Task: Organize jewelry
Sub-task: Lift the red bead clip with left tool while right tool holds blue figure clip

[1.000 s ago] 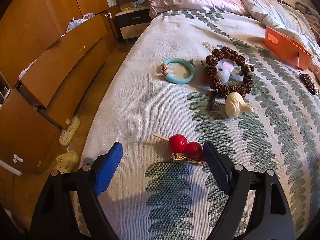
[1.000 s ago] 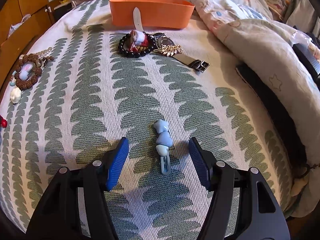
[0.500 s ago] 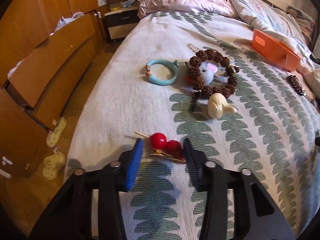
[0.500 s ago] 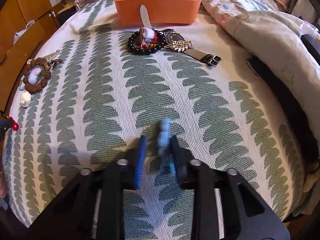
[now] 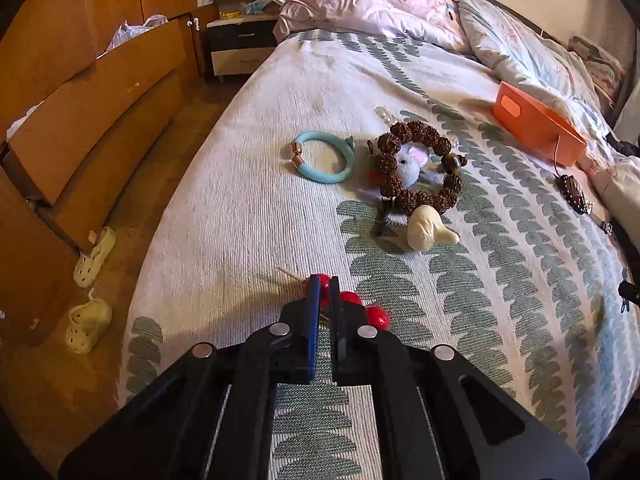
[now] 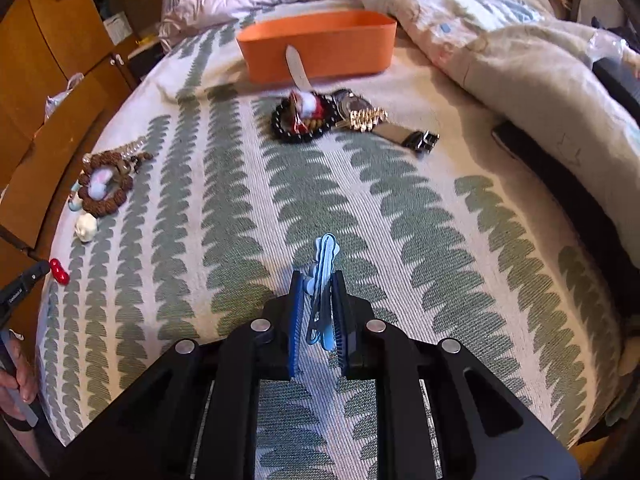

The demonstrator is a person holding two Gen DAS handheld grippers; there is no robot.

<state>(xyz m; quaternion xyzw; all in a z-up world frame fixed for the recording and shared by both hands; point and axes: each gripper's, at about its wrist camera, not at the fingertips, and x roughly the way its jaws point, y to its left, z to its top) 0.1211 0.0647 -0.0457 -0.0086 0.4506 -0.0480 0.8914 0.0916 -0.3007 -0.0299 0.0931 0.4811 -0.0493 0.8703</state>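
Both grippers are down on the bed [image 5: 248,208] right now, each one clamped on a hair clip. The left gripper [image 5: 324,284] has its jaws pressed together on the red berry clip [image 5: 362,304] near the bed's left edge, with a couple of red balls poking out to the right of the blue pads. The right gripper [image 6: 316,280] is pinching the light blue clip [image 6: 325,264] edge-on, its tip sticking up past the fingertips, closer to the foot of the bed and about mid-width.

Rest of the jewelry is spread out farther up the bedspread: a teal bangle [image 5: 325,162] just beside a brown bead bracelet [image 5: 420,168] that circles a little fluffy mouse [image 5: 412,162], and a cream charm [image 5: 426,232] right below that. Near the orange box [image 6: 318,50] at the far end sits a black bead bracelet [image 6: 296,120], touching a gold watch [image 6: 360,114].
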